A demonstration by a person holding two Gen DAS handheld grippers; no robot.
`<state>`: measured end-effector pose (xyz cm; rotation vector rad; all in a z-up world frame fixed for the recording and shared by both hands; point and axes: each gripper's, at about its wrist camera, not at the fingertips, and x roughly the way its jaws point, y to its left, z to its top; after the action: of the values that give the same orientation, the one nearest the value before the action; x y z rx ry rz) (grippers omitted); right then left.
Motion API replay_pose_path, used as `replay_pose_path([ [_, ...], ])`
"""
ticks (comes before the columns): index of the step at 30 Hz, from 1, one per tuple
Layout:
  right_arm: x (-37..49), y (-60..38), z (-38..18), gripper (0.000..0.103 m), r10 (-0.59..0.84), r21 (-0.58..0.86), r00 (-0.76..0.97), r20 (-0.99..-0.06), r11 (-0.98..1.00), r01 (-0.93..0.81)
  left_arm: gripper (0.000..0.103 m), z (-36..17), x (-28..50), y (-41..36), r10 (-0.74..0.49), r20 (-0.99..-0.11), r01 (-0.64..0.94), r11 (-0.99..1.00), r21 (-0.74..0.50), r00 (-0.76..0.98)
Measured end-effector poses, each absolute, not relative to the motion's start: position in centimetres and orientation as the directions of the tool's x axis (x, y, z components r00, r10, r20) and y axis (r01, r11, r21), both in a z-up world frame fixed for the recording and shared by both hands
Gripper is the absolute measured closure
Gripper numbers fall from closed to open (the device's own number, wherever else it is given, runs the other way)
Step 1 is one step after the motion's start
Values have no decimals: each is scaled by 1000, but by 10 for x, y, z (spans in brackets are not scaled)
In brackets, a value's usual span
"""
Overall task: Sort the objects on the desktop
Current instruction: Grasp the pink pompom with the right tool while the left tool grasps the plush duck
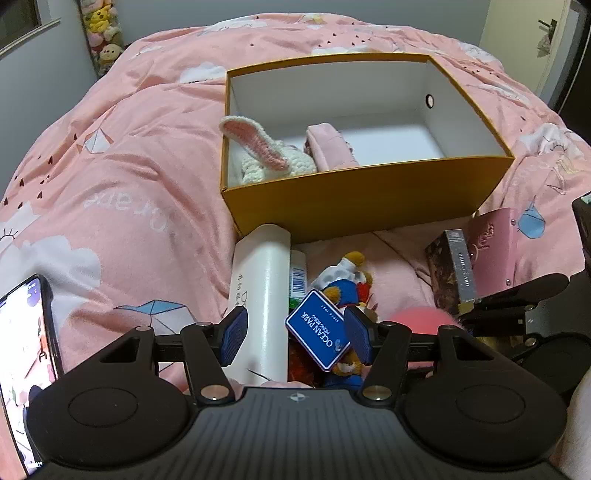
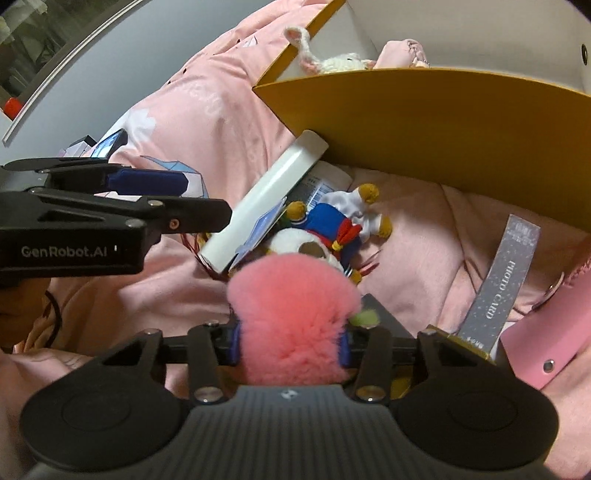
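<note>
Clamping a fluffy pink pompom (image 2: 291, 317) between its fingers, the right gripper (image 2: 291, 350) hovers over the bed (image 1: 122, 206) at six o'clock from the yellow box (image 1: 365, 195), while the left gripper (image 1: 295, 332) gapes over a blue Ocean Park tag (image 1: 317, 328).

A lit phone (image 1: 26, 354) lies on the pink duvet (image 1: 122, 192); plush toys (image 1: 103, 33) stacked behind.

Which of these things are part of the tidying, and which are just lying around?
Part of the job:
- yellow box
- pink fluffy toy, clamped in the right gripper
- Ocean Park tag, between the open left gripper fingers
- sailor plush
- white tube
- photo card box

Just lying about:
- phone
- pink duvet
- shelf plushies
</note>
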<state>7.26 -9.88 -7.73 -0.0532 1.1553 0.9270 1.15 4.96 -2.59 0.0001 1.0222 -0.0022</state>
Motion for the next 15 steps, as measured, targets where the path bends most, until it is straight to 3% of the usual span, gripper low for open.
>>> replay_pose_path([
  [10, 91, -145, -42, 58, 563, 319, 346, -751, 767, -557, 38, -34, 13, 34, -96, -856, 95, 994, -55, 509],
  [15, 102, -158, -39, 58, 556, 328, 375, -742, 788, -520, 38, -46, 22, 28, -113, -874, 107, 992, -71, 472],
])
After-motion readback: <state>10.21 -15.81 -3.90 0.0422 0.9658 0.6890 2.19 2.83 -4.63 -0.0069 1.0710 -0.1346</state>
